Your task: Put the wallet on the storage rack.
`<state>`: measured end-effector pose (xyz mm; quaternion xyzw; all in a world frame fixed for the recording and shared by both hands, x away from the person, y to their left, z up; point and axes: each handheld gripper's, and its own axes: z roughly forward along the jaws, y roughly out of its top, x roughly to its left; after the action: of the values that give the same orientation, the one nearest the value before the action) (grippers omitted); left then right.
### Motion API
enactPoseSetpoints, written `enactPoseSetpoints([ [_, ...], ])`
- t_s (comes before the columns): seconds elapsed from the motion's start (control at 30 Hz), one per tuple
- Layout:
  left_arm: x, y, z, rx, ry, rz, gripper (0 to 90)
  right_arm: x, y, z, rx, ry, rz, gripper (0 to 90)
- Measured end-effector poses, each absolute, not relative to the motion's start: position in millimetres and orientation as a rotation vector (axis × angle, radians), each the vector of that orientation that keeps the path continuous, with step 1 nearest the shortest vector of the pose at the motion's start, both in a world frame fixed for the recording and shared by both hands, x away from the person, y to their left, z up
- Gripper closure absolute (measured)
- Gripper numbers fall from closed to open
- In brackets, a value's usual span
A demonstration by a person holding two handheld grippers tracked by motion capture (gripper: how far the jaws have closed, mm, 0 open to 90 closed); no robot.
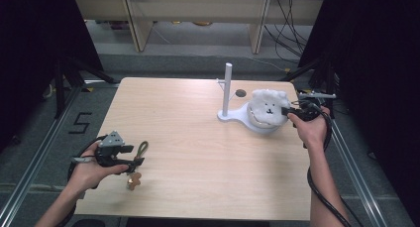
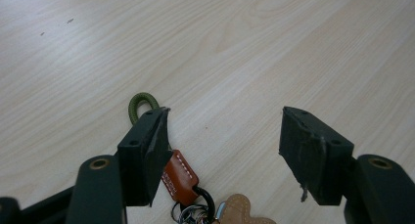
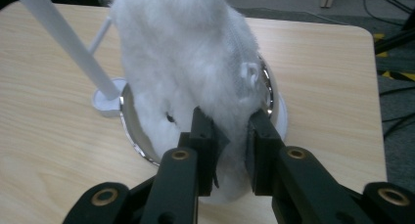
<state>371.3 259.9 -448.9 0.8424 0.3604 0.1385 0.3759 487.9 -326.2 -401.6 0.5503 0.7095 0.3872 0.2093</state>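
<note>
Left tool [image 1: 132,155]: near edge of the counter [image 1: 198,152], jaws spread wide and holding nothing, set over a keyring.
Keyring [image 2: 195,190]: lies flat on the counter between and beneath the left jaws; its long axis runs away from the person, green cord loop [image 2: 142,102] at the far end, tan heart tag [image 2: 239,210] at the near end.
Left gripper view: adds a brown leather tab [image 2: 179,177] with white stitching touching the jaw on the left.
Right tool [image 3: 231,142]: farther off, at the counter's right edge, jaws narrow and pinched on the white plush toy [image 1: 267,107].
Plush toy: sits in the dish of the white stand [image 1: 233,116], face toward the person.
Right gripper view: adds the dish's metal rim [image 3: 128,131].
Stand post [image 1: 228,86]: upright, just beside the toy.
</note>
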Motion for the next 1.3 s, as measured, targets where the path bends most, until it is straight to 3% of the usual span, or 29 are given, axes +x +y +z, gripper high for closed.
enactPoseSetpoints([
  [1.3, 371.1, 258.2, -455.0, 2.140, 0.943, 0.338, 35.0, 480.7, -326.7, -406.7, 1.664, 1.787, 1.049, 48.9],
])
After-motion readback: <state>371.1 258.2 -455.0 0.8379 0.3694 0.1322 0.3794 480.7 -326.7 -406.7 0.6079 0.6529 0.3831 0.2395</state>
